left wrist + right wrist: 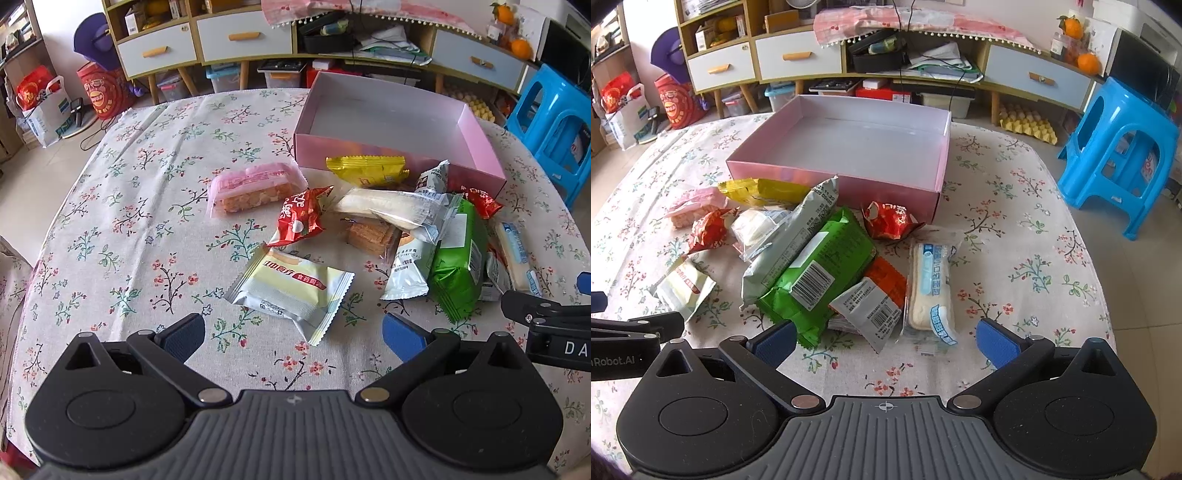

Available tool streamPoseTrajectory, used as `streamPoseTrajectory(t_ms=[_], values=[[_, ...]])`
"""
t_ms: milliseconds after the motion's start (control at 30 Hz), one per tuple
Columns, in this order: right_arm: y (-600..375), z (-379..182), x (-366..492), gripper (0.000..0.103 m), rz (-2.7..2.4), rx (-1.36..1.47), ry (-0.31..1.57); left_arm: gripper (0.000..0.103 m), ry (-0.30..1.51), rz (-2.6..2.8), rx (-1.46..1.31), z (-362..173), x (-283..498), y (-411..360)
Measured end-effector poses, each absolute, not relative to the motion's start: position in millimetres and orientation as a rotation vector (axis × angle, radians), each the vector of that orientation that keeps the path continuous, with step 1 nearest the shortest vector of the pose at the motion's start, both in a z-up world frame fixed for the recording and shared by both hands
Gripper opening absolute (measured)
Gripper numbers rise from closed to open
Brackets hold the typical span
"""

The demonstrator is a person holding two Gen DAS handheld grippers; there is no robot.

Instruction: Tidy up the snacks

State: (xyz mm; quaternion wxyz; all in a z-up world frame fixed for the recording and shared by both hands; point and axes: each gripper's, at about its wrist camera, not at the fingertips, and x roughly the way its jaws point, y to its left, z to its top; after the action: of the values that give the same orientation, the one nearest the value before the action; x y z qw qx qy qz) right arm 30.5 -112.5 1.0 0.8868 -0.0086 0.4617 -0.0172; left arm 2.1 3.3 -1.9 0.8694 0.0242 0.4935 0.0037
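From the left wrist, the left gripper [293, 338] hovered with jaws apart, empty, near a pale yellow packet [291, 293]; the pink box [399, 162] at the far right held nothing. From the right wrist, the right gripper [886, 338] likewise gaped empty just short of the snack pile [827, 266], which lay on the tablecloth [1015, 229] in front of the box, so I judged the sorting not yet begun.

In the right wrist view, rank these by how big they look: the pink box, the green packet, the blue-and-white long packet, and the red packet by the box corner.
1. pink box, clearly largest.
2. green packet.
3. blue-and-white long packet; it looks smaller than the green one, though both lie close to the camera.
4. red packet, smallest.
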Motion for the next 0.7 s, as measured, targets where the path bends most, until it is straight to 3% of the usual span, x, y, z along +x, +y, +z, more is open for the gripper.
streamPoseTrajectory(t_ms=[700], values=[[-109.3,3.8,30.8,0.103,-0.033,-0.029,0.943,0.103,1.036,0.004,0.057,-2.1,1.8,1.4]])
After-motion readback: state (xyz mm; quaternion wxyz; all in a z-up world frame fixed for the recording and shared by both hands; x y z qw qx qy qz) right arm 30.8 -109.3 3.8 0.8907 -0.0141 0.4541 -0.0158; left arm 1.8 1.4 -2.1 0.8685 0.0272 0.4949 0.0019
